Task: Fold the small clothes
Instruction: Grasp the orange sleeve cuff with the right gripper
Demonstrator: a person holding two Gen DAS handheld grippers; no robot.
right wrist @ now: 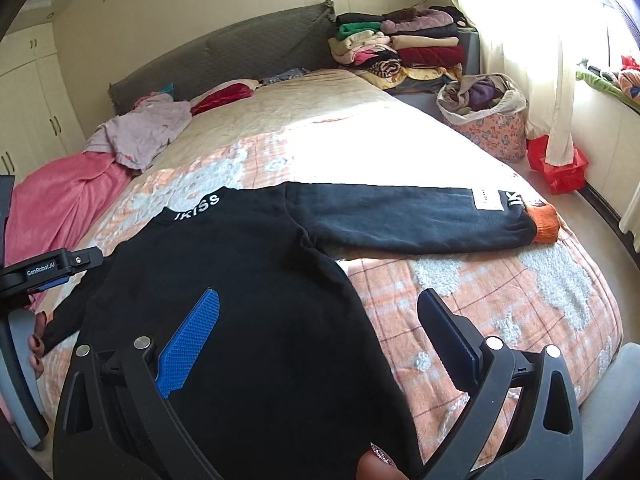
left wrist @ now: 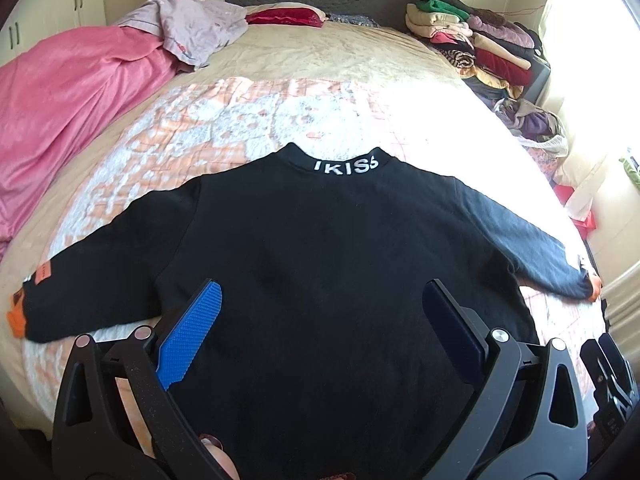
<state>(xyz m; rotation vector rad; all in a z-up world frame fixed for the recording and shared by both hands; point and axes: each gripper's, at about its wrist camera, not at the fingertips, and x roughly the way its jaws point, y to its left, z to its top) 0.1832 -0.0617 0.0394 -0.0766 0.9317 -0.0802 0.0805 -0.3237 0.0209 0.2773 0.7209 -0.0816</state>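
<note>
A small black sweatshirt (left wrist: 320, 248) lies flat on the bed, back up, both sleeves spread out, with white "IKISS" letters on the collar (left wrist: 346, 165) and orange cuffs (left wrist: 18, 316). It also shows in the right wrist view (right wrist: 256, 280), its right sleeve (right wrist: 420, 216) stretched toward the bed's edge. My left gripper (left wrist: 320, 312) is open above the lower body of the sweatshirt. My right gripper (right wrist: 320, 320) is open over the sweatshirt's right lower side. The left gripper also shows at the left edge of the right wrist view (right wrist: 52, 266).
The bed has an orange and white checked blanket (left wrist: 224, 120). A pink quilt (left wrist: 68, 108) and a lilac garment (left wrist: 200, 28) lie at the left. Stacked folded clothes (right wrist: 400, 48) sit at the head, right. A flowered basket (right wrist: 488, 124) and a red bag (right wrist: 556, 168) stand on the floor.
</note>
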